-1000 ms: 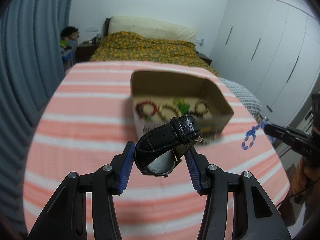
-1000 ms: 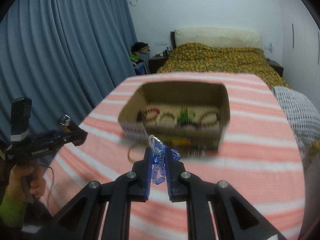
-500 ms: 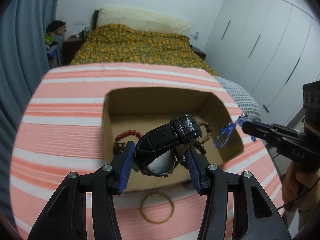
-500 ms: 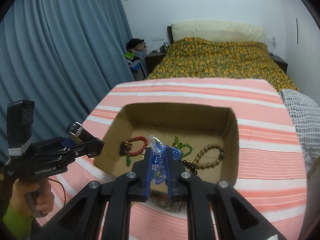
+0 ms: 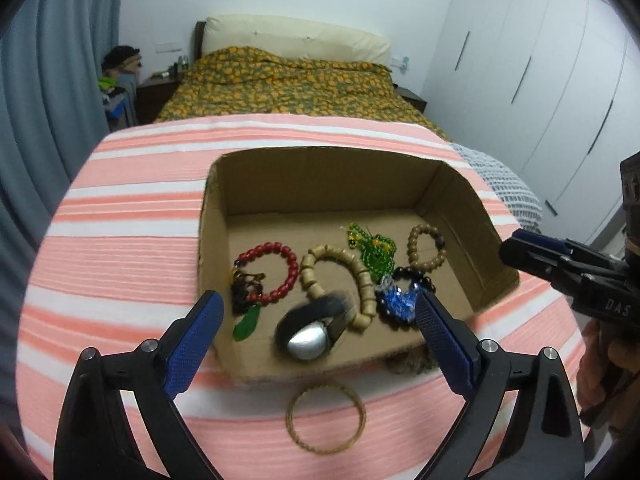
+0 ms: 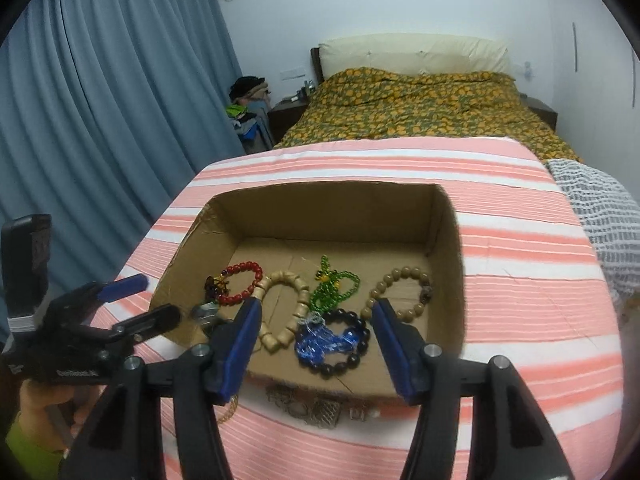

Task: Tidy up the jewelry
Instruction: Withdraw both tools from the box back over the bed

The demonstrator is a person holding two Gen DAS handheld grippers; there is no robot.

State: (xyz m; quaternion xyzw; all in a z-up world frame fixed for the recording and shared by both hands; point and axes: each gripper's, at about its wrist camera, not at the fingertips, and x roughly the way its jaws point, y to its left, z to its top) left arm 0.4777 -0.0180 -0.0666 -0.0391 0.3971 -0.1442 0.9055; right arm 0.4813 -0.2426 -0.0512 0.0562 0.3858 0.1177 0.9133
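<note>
An open cardboard box (image 5: 320,184) sits on the striped cloth and holds several bead bracelets. My left gripper (image 5: 318,332) hovers over the box's near edge with its jaws opening wide. The black-strapped watch (image 5: 316,328) is blurred in the box beneath them, untouched by either pad. My right gripper (image 6: 319,342) is also opening. The blue bead bracelet (image 6: 324,340) lies below it on a dark bead bracelet (image 6: 352,356), free of the pads. Each view shows the other gripper beside the box: left gripper (image 6: 148,300), right gripper (image 5: 520,246).
A gold bangle (image 5: 326,418) lies on the cloth in front of the box. Metal chain pieces (image 6: 316,404) lie by the box's near wall. Red (image 5: 276,272), tan (image 5: 360,276), green (image 5: 374,250) and brown (image 5: 426,248) bracelets fill the box floor. A bed stands behind the table.
Both grippers moved forward and down over the box and opened. The watch left the left jaws and the blue bracelet left the right jaws; both are now in the box.
</note>
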